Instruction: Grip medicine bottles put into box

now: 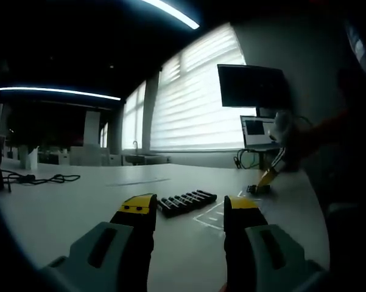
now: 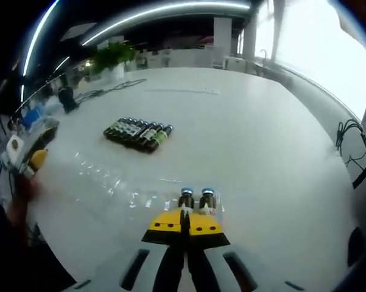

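Jaws of the left gripper (image 1: pixel 190 210) are standing well apart over the white table (image 1: pixel 61 213), holding nothing and touching nothing. Between their yellow tips, farther off, a row of dark medicine bottles (image 1: pixel 187 201) is lying side by side on the table, near faint white outline marks (image 1: pixel 214 216). The right gripper (image 1: pixel 267 179) is showing at the far right of the left gripper view, low on the table edge; its jaw state cannot be told from there.

Right gripper view: the right gripper (image 2: pixel 185 220) is sitting with its jaws pressed together, tips nearly meeting. Two small bottles with blue caps (image 2: pixel 197 199) are standing upright just beyond the tips; whether the tips are touching them cannot be told. A clear plastic tray (image 2: pixel 106 179) with moulded pockets is lying to the left of them. The row of medicine bottles (image 2: pixel 139 133) is lying farther out, well apart from the gripper. The left gripper (image 2: pixel 25 155) is coming in blurred at the left edge.

Monitor (image 1: pixel 251 86) and laptop (image 1: pixel 259 131) are standing by the window blinds in the left gripper view; a potted plant (image 2: pixel 112 58) is standing at the table's far end in the right gripper view.
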`<state>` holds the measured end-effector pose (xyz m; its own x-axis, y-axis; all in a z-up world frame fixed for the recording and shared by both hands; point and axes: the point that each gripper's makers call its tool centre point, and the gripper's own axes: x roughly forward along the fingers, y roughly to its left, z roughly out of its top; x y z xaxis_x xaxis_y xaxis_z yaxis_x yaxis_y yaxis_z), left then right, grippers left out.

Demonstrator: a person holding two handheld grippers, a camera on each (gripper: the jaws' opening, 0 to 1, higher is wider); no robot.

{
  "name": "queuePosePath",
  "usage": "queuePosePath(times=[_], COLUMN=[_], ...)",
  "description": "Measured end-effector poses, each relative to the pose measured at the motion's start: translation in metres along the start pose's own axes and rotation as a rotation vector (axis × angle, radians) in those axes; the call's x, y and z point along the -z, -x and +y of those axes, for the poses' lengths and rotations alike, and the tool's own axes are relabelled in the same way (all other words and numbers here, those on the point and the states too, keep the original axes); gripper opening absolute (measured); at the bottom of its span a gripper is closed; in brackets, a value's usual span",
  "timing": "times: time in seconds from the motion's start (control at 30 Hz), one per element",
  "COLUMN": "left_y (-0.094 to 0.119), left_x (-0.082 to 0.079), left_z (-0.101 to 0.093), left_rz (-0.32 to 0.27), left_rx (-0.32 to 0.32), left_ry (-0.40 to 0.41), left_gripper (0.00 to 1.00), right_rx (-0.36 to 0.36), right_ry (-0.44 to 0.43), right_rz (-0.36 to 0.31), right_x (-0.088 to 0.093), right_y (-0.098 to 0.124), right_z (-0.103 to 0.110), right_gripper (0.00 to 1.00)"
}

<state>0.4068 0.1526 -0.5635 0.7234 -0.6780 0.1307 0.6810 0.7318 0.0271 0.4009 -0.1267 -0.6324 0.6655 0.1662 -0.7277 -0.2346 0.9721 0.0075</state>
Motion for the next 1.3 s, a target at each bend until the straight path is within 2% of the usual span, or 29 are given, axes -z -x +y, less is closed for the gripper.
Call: queuePosePath(times=[0.27, 0.3, 0.33, 0.43, 0.57, 0.73, 0.77, 0.87, 0.9, 0.93, 1.0, 1.07, 1.17, 1.23, 1.3], left_y=[0.000, 0.000, 0.000, 0.001, 0.001, 0.001, 0.001, 0.001, 0.002, 0.002, 0.002, 0.002, 0.002, 0.002, 0.002], left_x=[0.000, 0.000, 0.000, -0.001, -0.001, -0.002, -0.002, -0.004, -0.004, -0.005, -0.004, -0.005, -0.005, -0.006, -0.006], left_z=[0.000, 0.000, 0.000, -0.001, -0.001, -0.001, -0.001, -0.001, 0.000, 0.000, 0.000, -0.001, -0.002, -0.001, -0.001], left_rz=[-0.001, 0.000, -0.001, -0.003, -0.005, -0.008, -0.010, -0.017, -0.019, -0.020, -0.020, -0.020, -0.024, -0.027, -0.025], left_rx=[-0.001, -0.001, 0.000, 0.001, 0.001, 0.001, 0.002, 0.002, 0.002, 0.002, 0.005, 0.009, 0.011, 0.009, 0.007], left_ry=[-0.004, -0.003, -0.003, -0.004, -0.003, -0.002, -0.002, 0.001, 0.003, 0.005, 0.009, 0.008, 0.007, 0.010, 0.010], left_gripper=[0.37, 0.37, 0.37, 0.37, 0.37, 0.37, 0.37, 0.37, 0.37, 0.37, 0.37, 0.37, 0.37, 0.37, 0.37], right_rx=[0.025, 0.048, 0.041, 0.029, 0.065, 0.072, 0.071, 0.071, 0.071, 0.069, 0.062, 0.010, -0.033, -0.075, -0.127], right_ry=[-0.063, -0.071, -0.108, -0.115, -0.098, -0.186, -0.235, -0.249, -0.219, -0.150, -0.101, -0.039, 0.090, 0.218, 0.324], right_rz=[-0.029, -0.002, -0.013, -0.022, -0.034, -0.042, -0.043, -0.070, -0.089, -0.095, -0.135, -0.187, -0.178, -0.140, -0.058], right_x=[-0.004, 0.001, 0.000, -0.007, -0.009, -0.010, -0.008, -0.007, -0.009, -0.010, -0.019, -0.033, -0.043, -0.044, -0.038], right_y=[-0.006, -0.006, -0.006, -0.011, -0.013, -0.015, -0.014, -0.013, -0.013, -0.011, -0.005, 0.005, 0.012, 0.013, 0.009], right_z=[-0.011, -0.016, -0.015, -0.016, -0.021, -0.027, -0.027, -0.027, -0.027, -0.027, -0.028, -0.024, -0.024, -0.020, -0.016], right_gripper=[0.00, 0.00, 0.00, 0.00, 0.00, 0.00, 0.00, 0.00, 0.00, 0.00, 0.00, 0.05, 0.20, 0.29, 0.34])
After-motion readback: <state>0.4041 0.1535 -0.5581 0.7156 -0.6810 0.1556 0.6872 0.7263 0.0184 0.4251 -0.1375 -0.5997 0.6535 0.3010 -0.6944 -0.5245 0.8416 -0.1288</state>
